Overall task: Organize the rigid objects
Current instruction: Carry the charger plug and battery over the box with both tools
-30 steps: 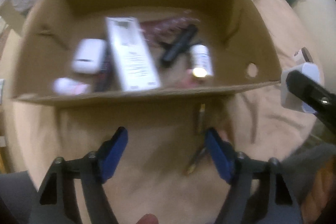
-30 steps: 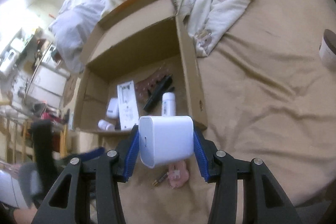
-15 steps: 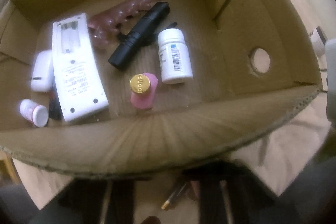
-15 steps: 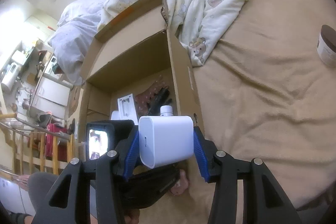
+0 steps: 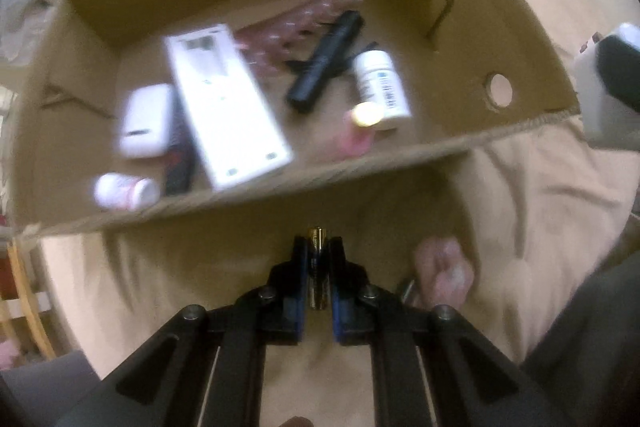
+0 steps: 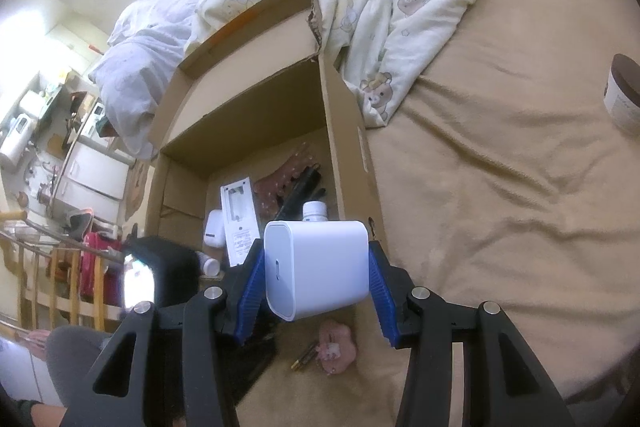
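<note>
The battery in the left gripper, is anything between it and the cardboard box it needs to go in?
Only the cardboard box's near wall. The battery, clamped in the left gripper, sits outside over the tan bedding, so it must go over that wall.

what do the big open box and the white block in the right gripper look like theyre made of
Box: corrugated cardboard, matte brown; its cut edge shows fluting in the left wrist view. White block, clamped in the right gripper: likely moulded plastic, smooth with a soft sheen, rounded corners and a small slot in one face.
</note>
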Available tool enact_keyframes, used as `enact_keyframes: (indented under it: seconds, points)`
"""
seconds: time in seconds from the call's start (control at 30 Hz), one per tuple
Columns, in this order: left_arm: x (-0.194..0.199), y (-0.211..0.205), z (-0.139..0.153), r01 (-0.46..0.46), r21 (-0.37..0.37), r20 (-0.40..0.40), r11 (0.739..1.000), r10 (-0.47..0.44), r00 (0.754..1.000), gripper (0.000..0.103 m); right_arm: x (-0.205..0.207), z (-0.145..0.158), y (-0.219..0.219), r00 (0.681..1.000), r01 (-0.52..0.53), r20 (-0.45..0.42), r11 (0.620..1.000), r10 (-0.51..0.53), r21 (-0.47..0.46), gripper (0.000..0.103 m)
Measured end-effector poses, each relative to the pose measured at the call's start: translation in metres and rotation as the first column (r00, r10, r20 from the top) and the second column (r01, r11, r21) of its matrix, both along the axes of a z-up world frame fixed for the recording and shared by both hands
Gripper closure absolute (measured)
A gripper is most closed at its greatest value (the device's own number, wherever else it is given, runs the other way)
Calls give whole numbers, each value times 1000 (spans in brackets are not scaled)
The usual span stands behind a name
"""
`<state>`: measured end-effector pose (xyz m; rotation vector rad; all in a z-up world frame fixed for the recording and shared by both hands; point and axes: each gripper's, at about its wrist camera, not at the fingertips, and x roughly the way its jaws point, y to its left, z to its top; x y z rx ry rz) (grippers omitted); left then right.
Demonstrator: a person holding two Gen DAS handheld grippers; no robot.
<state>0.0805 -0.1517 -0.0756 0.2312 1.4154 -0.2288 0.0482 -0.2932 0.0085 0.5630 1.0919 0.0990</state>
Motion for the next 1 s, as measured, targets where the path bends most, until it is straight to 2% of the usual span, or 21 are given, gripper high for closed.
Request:
enact_keyframes:
  seconds: [0.27,0.57,0.63,0.87,1.0]
  points:
    - [-15,65,39,-57,17,80,998,55,995,94,-2,9,23,997,-65,42,994,69,-91,52]
    - [-26,109,103,-108,-63,202,992,119,972,94,2,10,49,989,-132,49,981,140,-142,52]
    - [-16,120,112,-123,-83,223,989,138,965,94,5,11,52,987,-143,52,977,153,-155,52]
    - [27,115,110,-131,-93,255,987,151,955,94,19,11,52,983,-160,55,970,173,-181,52]
    - [44,99,106,-101,-85,275,991,121,954,94,29,19,59,972,-181,108,962,206,-203,52]
